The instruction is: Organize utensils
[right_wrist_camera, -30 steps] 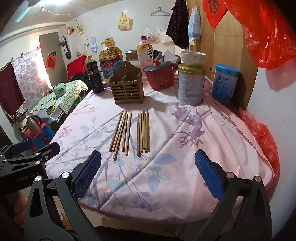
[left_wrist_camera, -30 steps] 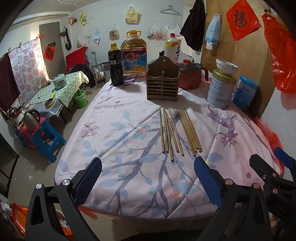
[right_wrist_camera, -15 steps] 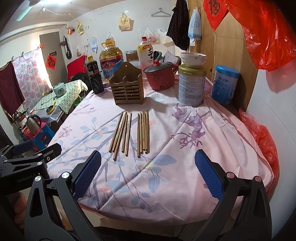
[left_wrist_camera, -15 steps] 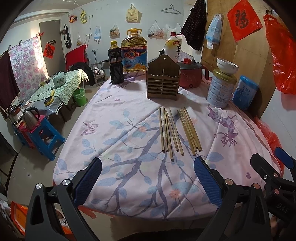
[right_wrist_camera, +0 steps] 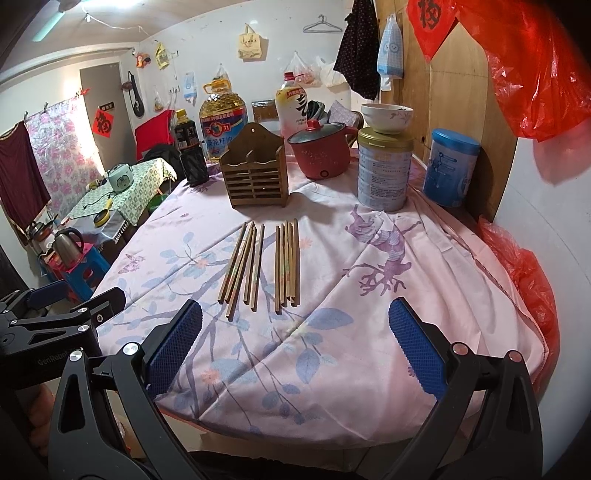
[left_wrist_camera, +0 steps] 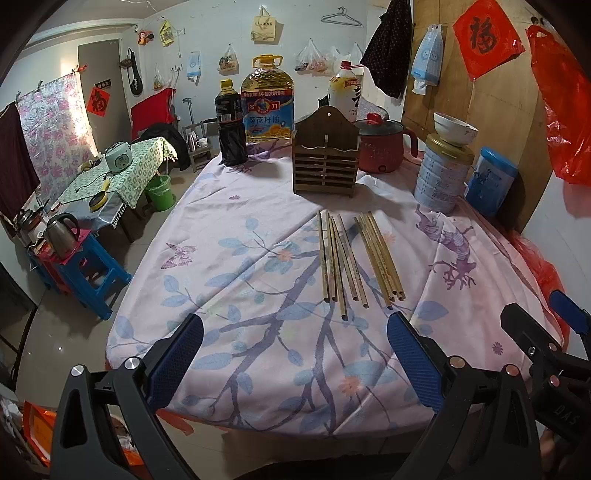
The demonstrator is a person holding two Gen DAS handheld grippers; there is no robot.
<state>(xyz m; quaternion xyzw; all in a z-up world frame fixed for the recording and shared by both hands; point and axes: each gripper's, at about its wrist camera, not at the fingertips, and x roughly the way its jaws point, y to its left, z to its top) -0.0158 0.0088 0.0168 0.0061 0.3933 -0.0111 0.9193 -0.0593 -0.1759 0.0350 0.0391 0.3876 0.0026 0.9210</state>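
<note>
1. Two claws, left claw and right claw, hang spread and empty over the worktop edge
2. Wooden holder could tip if nudged
3. Loose chopsticks before it could roll or scatter

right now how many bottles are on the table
3: a dark sauce bottle at back left, the big oil jug beside it, a white bottle behind the red pot.

Oil jug label reads "多力 葵花籽油"; red wall paper "福"; left hand-held gripper "GenRobot".
</note>
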